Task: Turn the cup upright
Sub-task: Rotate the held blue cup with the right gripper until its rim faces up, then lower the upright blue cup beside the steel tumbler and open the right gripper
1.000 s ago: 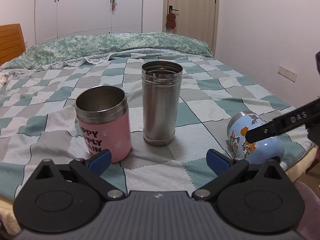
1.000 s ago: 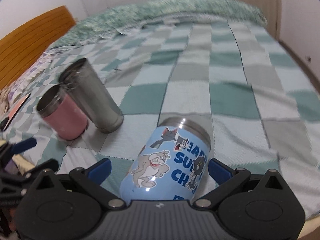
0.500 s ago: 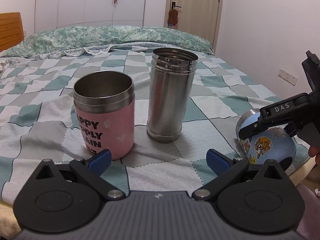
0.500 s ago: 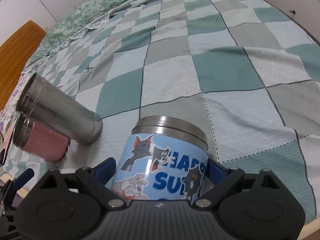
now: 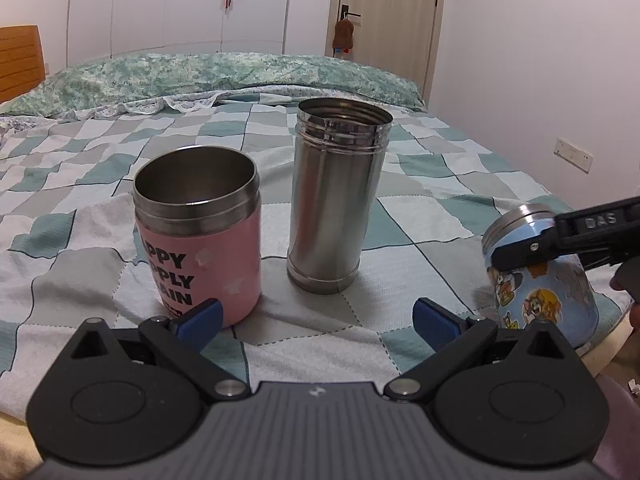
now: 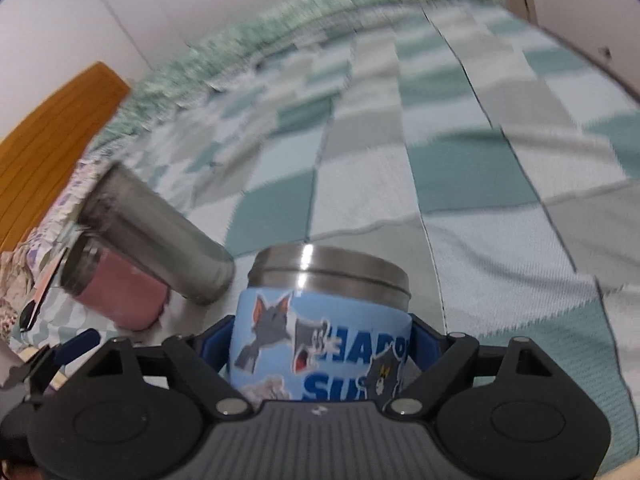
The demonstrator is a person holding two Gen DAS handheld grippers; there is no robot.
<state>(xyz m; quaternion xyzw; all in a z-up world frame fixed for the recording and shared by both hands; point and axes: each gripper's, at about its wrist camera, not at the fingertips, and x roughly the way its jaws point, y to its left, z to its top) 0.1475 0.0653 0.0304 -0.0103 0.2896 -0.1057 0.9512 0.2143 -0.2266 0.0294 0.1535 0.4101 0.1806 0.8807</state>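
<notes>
Steel-rimmed blue cartoon cup [image 6: 320, 344] clamped between right gripper [image 6: 320, 332] fingers; left gripper [image 5: 316, 314] fingers spread, empty.

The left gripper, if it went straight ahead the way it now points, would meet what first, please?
Probably the tall steel cup, which stands just left of the midline between the open fingers of the left gripper. The pink cup sits in front of the left finger and might be brushed first; depth is unclear.
</notes>
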